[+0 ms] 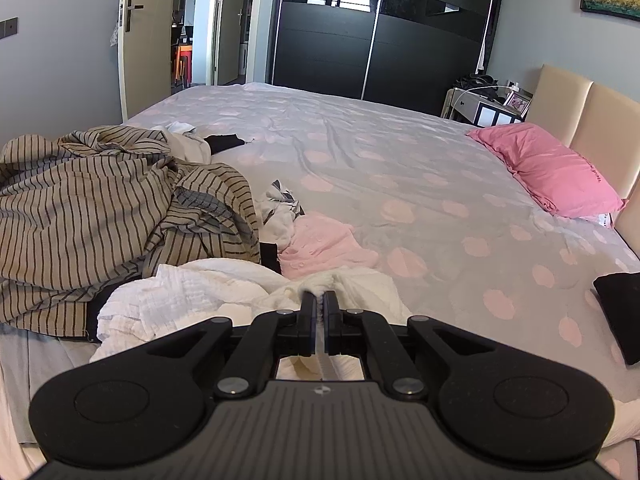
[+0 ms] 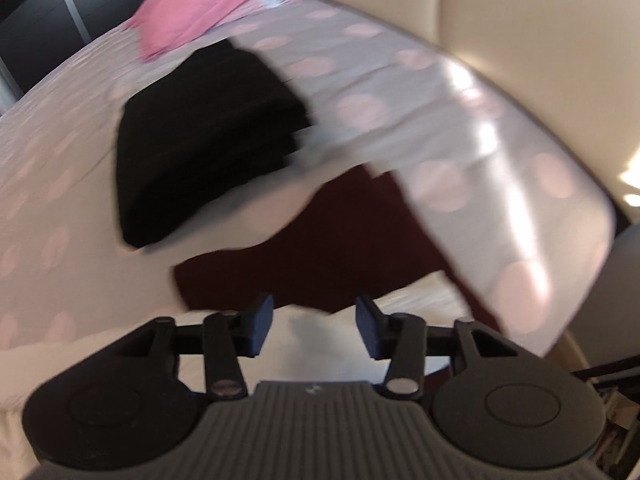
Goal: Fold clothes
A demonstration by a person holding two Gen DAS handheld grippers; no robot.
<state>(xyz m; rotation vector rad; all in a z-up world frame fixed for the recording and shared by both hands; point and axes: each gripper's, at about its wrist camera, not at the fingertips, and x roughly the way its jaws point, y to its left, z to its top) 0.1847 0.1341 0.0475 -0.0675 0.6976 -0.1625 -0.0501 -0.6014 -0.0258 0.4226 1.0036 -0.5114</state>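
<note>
We pinch the white cloth (image 1: pixel 240 292) hem in the left gripper (image 1: pixel 319 300) to anchor it — right gripper (image 2: pixel 314 314) half open, empty, over the folded black stack (image 2: pixel 208 140).

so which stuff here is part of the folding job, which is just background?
Job: white garment pinched in left gripper; right gripper open; striped garment; pink garment; folded black garment.
Background: pink pillow; wardrobe; nightstand.

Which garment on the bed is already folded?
The black garment, a neat stack near the pink pillow. The striped one lies crumpled in the pile.
</note>
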